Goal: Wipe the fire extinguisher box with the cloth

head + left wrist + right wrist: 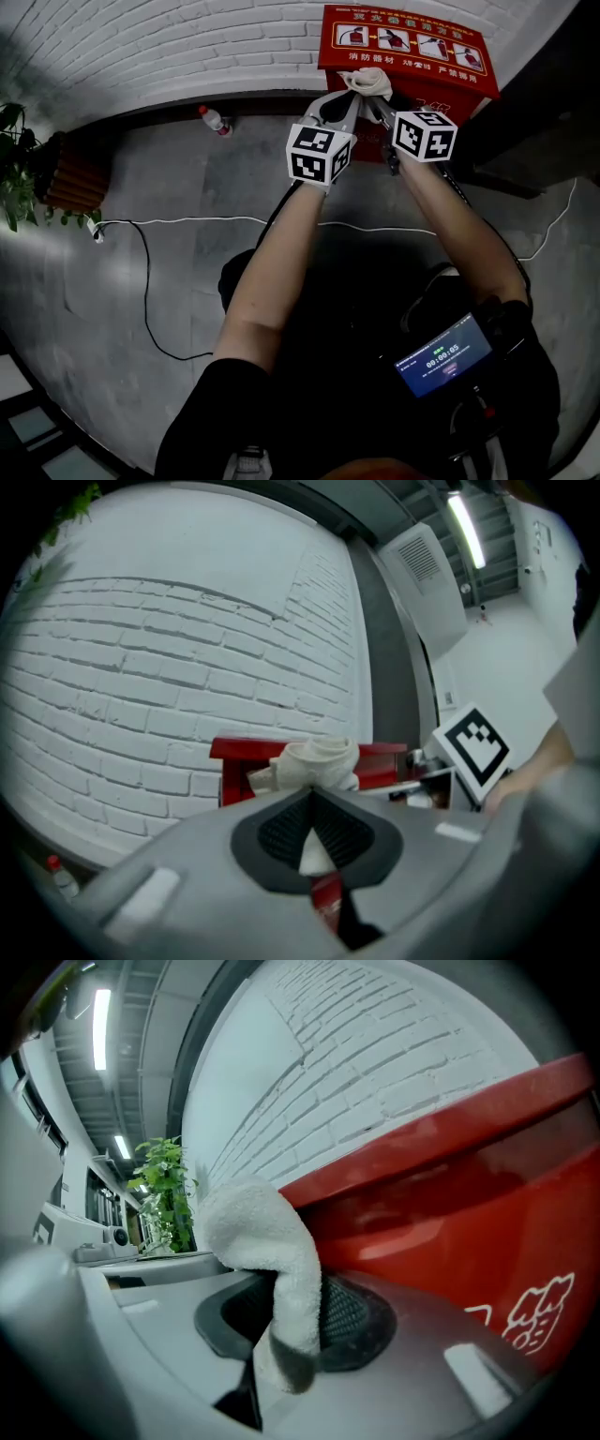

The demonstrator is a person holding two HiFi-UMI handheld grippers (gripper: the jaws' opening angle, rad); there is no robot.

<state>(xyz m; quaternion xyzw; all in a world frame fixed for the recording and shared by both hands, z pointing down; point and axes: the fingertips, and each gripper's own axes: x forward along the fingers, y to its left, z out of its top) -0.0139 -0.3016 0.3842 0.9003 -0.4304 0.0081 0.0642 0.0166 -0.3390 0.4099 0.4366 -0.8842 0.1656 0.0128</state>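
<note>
Atop box (403, 37), cloth (367, 81) between seemingly-closed tongs (313, 797) (292, 1288)

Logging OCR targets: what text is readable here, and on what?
"00:00:05", apparently: timer screen near the person's waist.
Chinese print on the fire extinguisher box lid: too small to read.
White characters on its front, right gripper view: cut off, unreadable.

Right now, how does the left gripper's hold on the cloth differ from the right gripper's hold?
The left gripper pinches only a thin corner of the cloth; the right gripper clamps a thick fold that hangs out past its jaws. The left gripper meets the cloth from the left, the right gripper from the right. Both are shut on this one cloth, bunched at the top edge of the fire extinguisher box.
</note>
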